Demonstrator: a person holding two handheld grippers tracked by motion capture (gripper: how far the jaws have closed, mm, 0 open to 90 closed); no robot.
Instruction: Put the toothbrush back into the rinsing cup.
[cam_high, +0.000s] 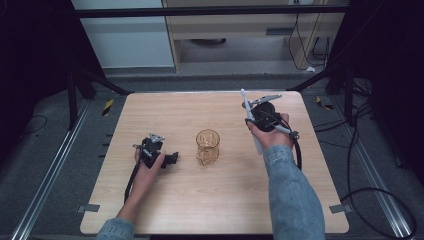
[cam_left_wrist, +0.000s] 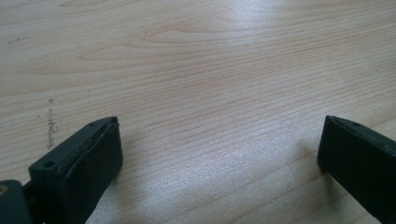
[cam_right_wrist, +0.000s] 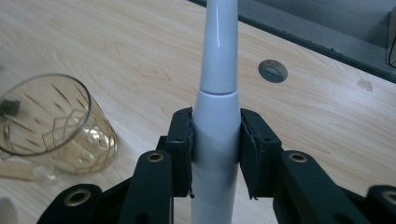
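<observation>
grey floor, perhaps a cabinet behind

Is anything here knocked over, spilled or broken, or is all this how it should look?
Nothing stands out. The amber glass cup stands upright on the wooden table with no spill around it. The right gripper clamps a white toothbrush handle squarely between its pads. The left gripper is open over bare wood.

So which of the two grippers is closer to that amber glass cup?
Left. The left gripper lies on the table just left of the glass cup, jaws open. The right gripper is raised farther off to the cup's right, clamped on a white toothbrush.
</observation>
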